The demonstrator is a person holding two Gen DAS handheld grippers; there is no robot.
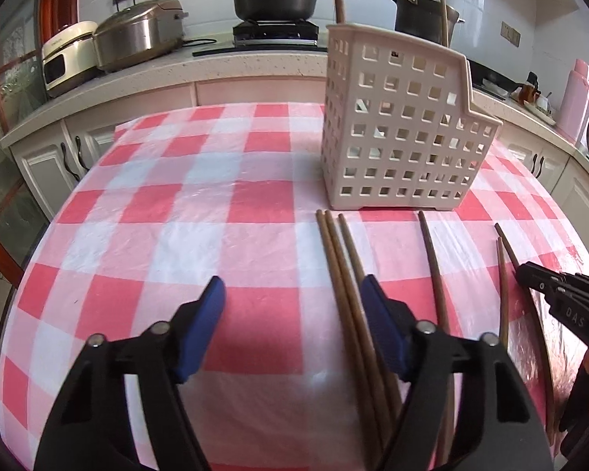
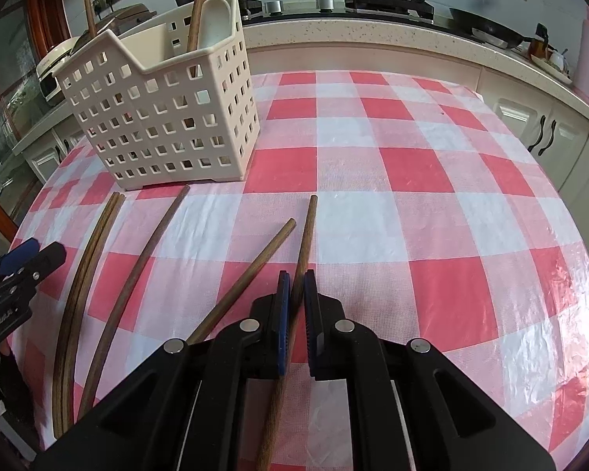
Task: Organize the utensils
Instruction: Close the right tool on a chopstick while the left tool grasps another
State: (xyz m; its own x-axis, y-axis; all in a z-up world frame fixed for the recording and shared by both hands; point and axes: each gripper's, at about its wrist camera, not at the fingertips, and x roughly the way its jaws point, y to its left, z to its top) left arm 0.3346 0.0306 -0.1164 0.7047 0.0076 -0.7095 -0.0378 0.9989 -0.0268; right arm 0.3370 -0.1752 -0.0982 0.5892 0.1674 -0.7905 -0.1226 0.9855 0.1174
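Between right hand-held gripper (image 2: 297,286) pads, chopstick (image 2: 307,231) points away.

Lower ends of the brown wooden chopsticks (image 1: 345,294) are being hidden under the black left gripper (image 1: 294,298). Tops of two sticks standing in the beige perforated plastic utensil basket (image 2: 165,117) are being cut off by the frame edge. Basket contents are being mostly screened by its walls; lettering on the black right gripper (image 2: 297,290) is being blurred.
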